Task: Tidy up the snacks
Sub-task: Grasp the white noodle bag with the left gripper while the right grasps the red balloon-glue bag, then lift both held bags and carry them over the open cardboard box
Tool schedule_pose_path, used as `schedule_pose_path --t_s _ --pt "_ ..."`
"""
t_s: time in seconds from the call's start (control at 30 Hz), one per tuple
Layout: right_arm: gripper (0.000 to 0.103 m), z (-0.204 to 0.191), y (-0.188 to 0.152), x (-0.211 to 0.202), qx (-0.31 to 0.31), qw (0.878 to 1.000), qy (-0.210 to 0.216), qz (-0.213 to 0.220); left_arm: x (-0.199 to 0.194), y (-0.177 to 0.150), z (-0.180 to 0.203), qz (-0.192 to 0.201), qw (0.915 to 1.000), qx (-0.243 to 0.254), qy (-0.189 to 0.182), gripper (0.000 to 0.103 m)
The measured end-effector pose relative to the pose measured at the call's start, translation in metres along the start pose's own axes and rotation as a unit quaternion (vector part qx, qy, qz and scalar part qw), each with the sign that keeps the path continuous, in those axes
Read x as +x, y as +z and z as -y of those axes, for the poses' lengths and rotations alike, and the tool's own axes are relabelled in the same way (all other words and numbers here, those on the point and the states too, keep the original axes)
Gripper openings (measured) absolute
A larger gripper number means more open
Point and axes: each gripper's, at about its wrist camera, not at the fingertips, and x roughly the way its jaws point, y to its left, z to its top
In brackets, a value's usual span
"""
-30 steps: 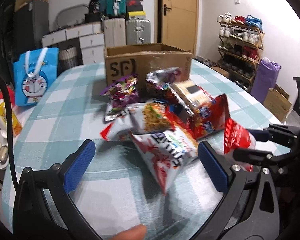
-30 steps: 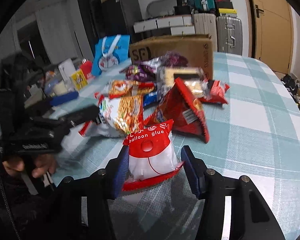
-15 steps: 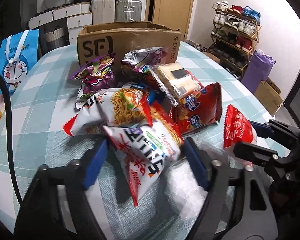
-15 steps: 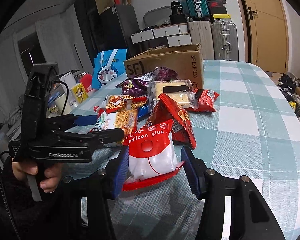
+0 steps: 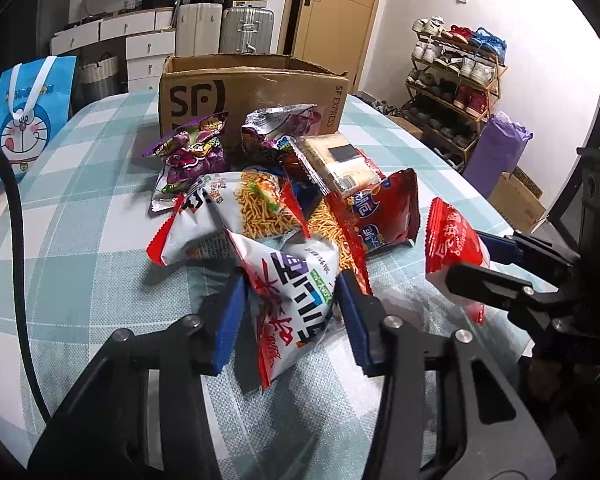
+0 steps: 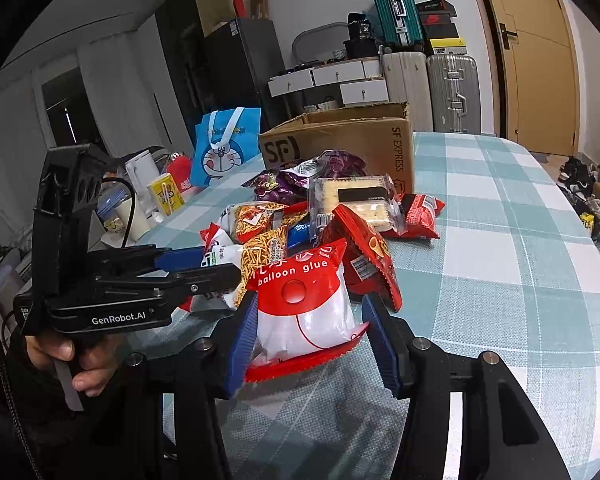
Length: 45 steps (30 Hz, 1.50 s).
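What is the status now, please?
Left gripper just closed on white noodle bag. Right gripper holds balloon glue pack. Box beyond pile.

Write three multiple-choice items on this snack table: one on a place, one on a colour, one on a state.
1. Where is the cardboard box?
A. behind the snack pile
B. on the floor
C. under the table

2. What colour is the top of the balloon glue bag?
A. green
B. red
C. yellow

3. What is the left gripper doing?
A. hanging wide open, nothing between its pads
B. lying on the table
C. closing on the white snack bag

Answers: 1 A, the box stands beyond the packets. 2 B, its top band is red. 3 C, its jaws have just been closing and the pads press the bag.
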Motion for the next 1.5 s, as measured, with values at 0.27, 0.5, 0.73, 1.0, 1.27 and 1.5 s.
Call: schedule_pose_path --t_s 0.27,0.5,0.73,1.0,1.27,1.5 --pt "0.053 0.0 0.002 -0.001 -0.001 1.0 -0.001 0.005 -0.003 -0.003 -0.004 -0.01 0.9998 -0.013 -0.009 0.047" --pt "0.053 0.001 0.002 -0.002 0.002 1.0 -0.003 0.009 0.013 -0.001 0.004 -0.037 0.999 -0.017 -0.017 0.068" --pt "0.053 0.002 0.001 -0.001 0.001 1.0 -0.002 0.008 0.025 0.004 0.009 -0.051 0.9984 -0.018 -0.013 0.069" --pt "0.053 0.002 0.001 -0.003 0.003 1.0 -0.003 0.013 0.009 -0.002 0.018 -0.029 0.9993 0.007 -0.025 0.046" --pt "0.053 0.002 0.006 -0.008 0.002 1.0 -0.004 0.025 -0.018 -0.009 0.013 0.002 0.9994 0.0 -0.035 0.045" --pt "0.053 0.0 0.02 -0.012 -0.001 0.999 -0.007 0.041 -0.049 0.004 0.003 0.044 0.9987 -0.004 -0.027 0.045"
